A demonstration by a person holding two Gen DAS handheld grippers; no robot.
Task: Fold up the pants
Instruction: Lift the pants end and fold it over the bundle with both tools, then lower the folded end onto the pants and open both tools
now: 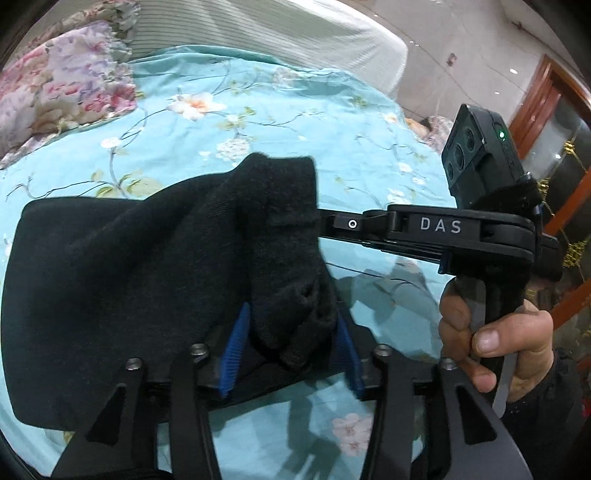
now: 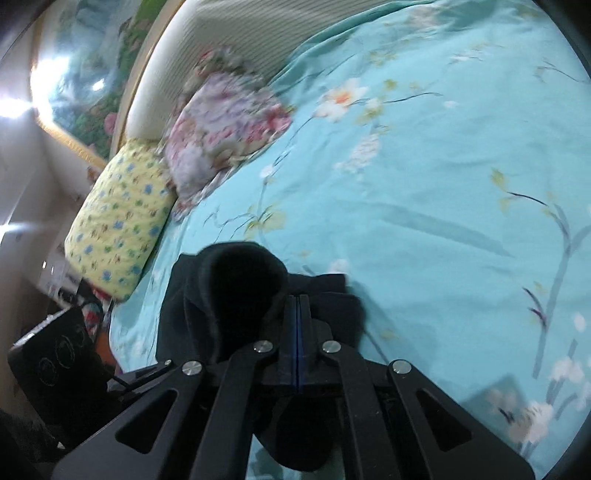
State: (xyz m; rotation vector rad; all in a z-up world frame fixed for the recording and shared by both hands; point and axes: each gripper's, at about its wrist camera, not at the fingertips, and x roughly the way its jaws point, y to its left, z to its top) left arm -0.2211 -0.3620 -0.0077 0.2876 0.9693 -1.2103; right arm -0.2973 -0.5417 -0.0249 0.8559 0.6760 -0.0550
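Note:
The black pants lie bunched on a turquoise floral bedsheet. My left gripper has its blue pads around a hanging fold of the pants and holds it off the bed. My right gripper reaches in from the right in the left wrist view, its tips buried in the same raised cloth. In the right wrist view the right gripper has its jaws pressed together on the edge of the pants, which drape to its left and below.
A floral pillow and a yellow patterned pillow lie at the head of the bed by the striped headboard. A wooden cabinet stands at the right. Bare sheet spreads to the right.

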